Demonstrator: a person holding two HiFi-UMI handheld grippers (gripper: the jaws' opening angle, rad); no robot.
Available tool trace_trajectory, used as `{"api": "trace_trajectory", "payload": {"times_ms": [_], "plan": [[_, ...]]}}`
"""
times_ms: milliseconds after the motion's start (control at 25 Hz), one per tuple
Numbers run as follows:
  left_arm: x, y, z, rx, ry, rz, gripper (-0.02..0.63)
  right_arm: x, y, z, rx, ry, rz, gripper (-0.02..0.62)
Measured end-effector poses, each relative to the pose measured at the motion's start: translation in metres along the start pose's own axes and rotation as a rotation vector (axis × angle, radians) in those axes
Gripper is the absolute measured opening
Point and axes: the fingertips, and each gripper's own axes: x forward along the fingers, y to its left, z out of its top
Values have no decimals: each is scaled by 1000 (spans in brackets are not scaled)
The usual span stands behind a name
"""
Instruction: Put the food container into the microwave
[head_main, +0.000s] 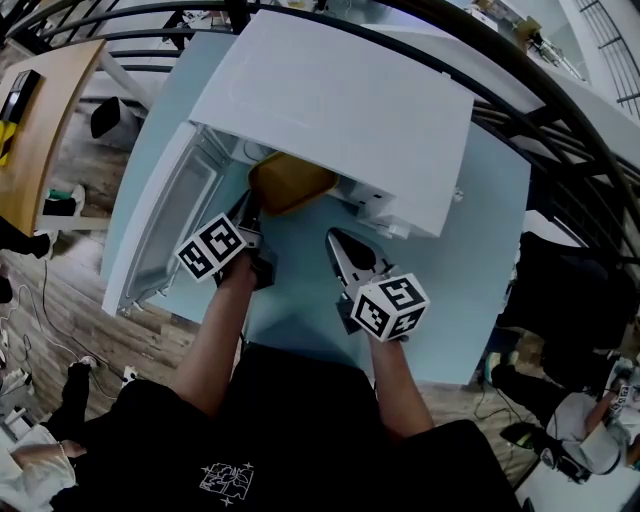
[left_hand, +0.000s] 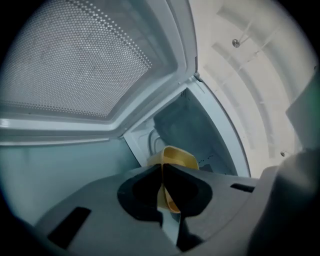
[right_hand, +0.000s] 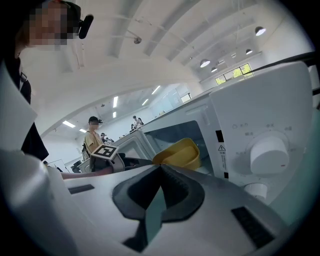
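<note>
The yellow food container (head_main: 290, 183) hangs tilted at the mouth of the white microwave (head_main: 330, 100), partly inside the cavity. My left gripper (head_main: 250, 207) is shut on its near rim. In the left gripper view the thin yellow rim (left_hand: 175, 159) is pinched between the jaws of the left gripper (left_hand: 162, 172), with the dark cavity (left_hand: 192, 127) behind it. My right gripper (head_main: 336, 240) is shut on nothing, just right of the container over the table. The right gripper view shows the right gripper (right_hand: 160, 169) pointing at the container (right_hand: 177, 152) in the opening.
The microwave door (head_main: 165, 215) stands open to the left; its mesh window (left_hand: 75, 65) fills the left gripper view. The control knob (right_hand: 270, 155) is on the right of the microwave's front. The microwave rests on a pale blue table (head_main: 300, 300). A person (right_hand: 92, 137) stands far behind.
</note>
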Motion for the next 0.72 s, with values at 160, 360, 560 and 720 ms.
{"api": "trace_trajectory", "payload": {"times_ms": [160, 360, 560, 720], "plan": [[12, -1, 5, 1, -4, 3, 26, 3, -6, 1, 12, 0, -10, 6], [24, -3, 5, -1, -6, 3, 26, 10, -8, 0, 23, 0, -8, 6], [36, -9, 9, -7, -15, -7, 26, 17, -8, 0, 29, 2, -2, 6], [44, -13, 12, -5, -17, -13, 26, 19, -8, -1, 36, 4, -6, 6]]}}
